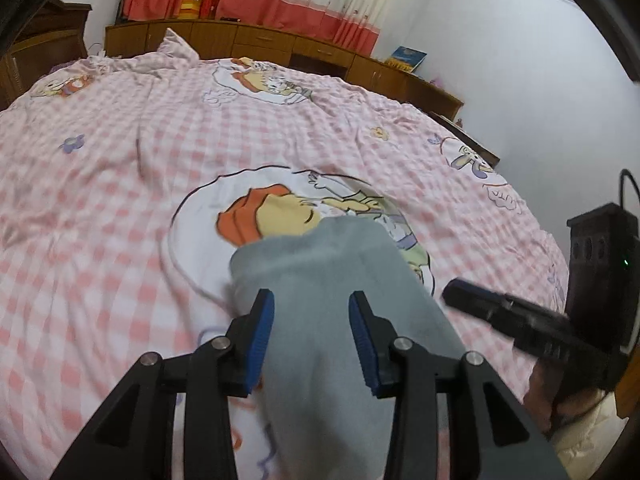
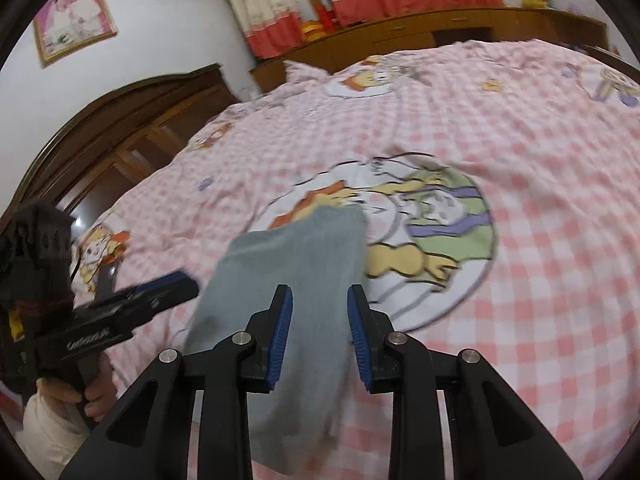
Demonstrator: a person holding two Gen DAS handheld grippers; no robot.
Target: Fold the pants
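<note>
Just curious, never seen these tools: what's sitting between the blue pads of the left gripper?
Grey pants fabric lies in the gap of the left gripper, its pads standing clear; the left wrist view shows it.

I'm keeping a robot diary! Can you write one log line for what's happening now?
task: fold pants | grey pants: lying on checked bed cover | left claw: open, cloth between pads | right claw: open, cloth between pads

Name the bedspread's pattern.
Pink-and-white check with cartoon prints on the bedspread; clearest in the left wrist view.

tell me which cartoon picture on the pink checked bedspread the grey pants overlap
The large oval bear picture in the middle of the bedspread; the grey pants cover its near edge. The other pictures lie clear.
</note>
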